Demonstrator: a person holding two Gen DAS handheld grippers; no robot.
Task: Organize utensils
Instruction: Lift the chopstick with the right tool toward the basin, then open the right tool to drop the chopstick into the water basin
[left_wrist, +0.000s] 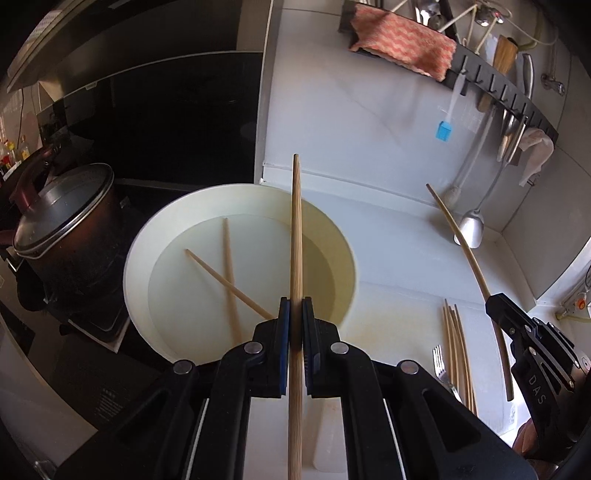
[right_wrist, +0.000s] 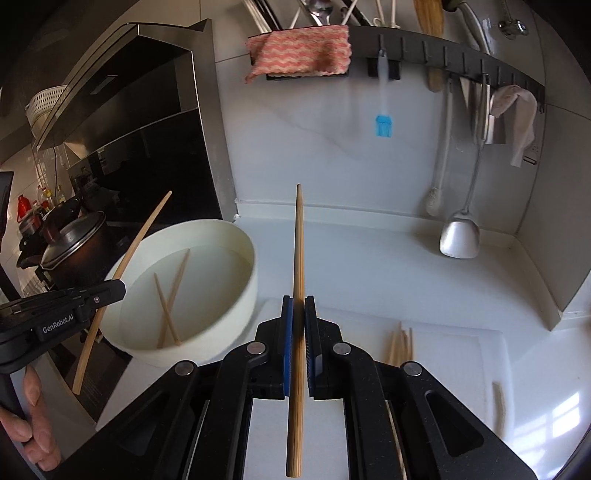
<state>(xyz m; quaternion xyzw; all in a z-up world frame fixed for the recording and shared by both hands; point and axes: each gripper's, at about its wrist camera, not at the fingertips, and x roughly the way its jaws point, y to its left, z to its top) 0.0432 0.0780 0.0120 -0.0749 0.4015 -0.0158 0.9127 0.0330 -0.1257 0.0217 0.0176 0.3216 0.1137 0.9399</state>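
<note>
My left gripper (left_wrist: 295, 306) is shut on a wooden chopstick (left_wrist: 296, 229) and holds it above the near rim of a white basin (left_wrist: 140, 258) of water. Two more chopsticks (left_wrist: 231, 284) lie crossed in the basin. My right gripper (right_wrist: 298, 306) is shut on another chopstick (right_wrist: 298, 251) over the white counter, right of the basin (right_wrist: 236, 295). A bundle of several chopsticks (left_wrist: 456, 343) and a fork (left_wrist: 439, 363) lie on a white cutting board (right_wrist: 461, 350). Each gripper shows in the other's view, the right one (left_wrist: 496, 301) and the left one (right_wrist: 120, 288).
A lidded dark pot (left_wrist: 62, 229) stands on the stove left of the basin. A wall rail holds a pink cloth (right_wrist: 299, 50), a blue brush (right_wrist: 383, 125), a metal spatula (right_wrist: 460, 236) and other tools. The counter ends in a corner at the right.
</note>
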